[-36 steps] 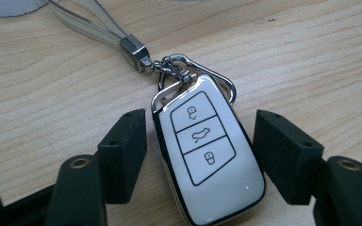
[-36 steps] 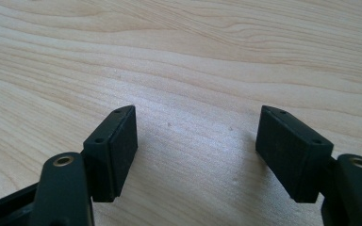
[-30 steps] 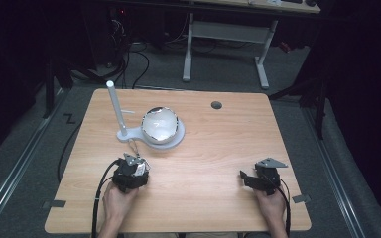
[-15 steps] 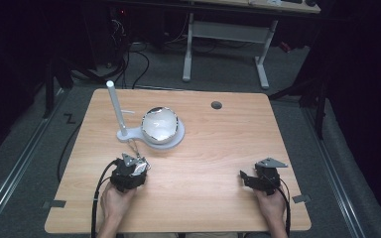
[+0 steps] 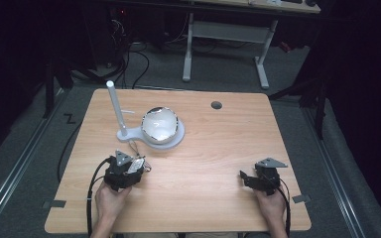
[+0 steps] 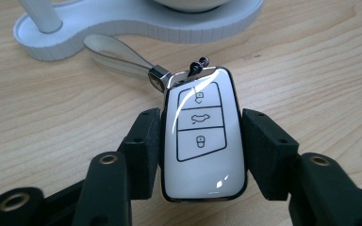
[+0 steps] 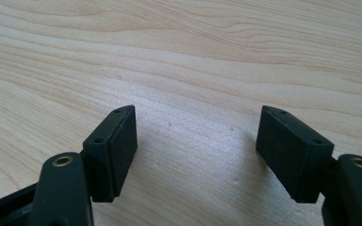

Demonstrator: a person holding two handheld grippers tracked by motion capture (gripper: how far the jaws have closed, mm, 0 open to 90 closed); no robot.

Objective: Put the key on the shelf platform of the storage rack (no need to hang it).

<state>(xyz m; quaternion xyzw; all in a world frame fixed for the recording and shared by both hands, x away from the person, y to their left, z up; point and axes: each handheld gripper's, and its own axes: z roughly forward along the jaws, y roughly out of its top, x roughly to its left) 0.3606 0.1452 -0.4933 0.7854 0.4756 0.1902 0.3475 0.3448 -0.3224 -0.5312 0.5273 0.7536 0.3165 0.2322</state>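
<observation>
Clearly, the left gripper [image 6: 202, 141] clamps a glossy white car key fob [image 6: 201, 136] by its two long sides; three outlined buttons mark its face, and a pale loop strap [image 6: 115, 54] trails toward eleven o'clock, perhaps touching the white stand [image 5: 151, 136]. At the table's [image 5: 213, 148] five o'clock, the right gripper [image 7: 195, 150] is spread wide on nothing.

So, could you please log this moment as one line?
left gripper: shut on car key fob | right gripper: open, empty | stand: untouched

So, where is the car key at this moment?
The car key sits clamped in the left gripper, low on the table's left in the high view, just before the white stand.
</observation>
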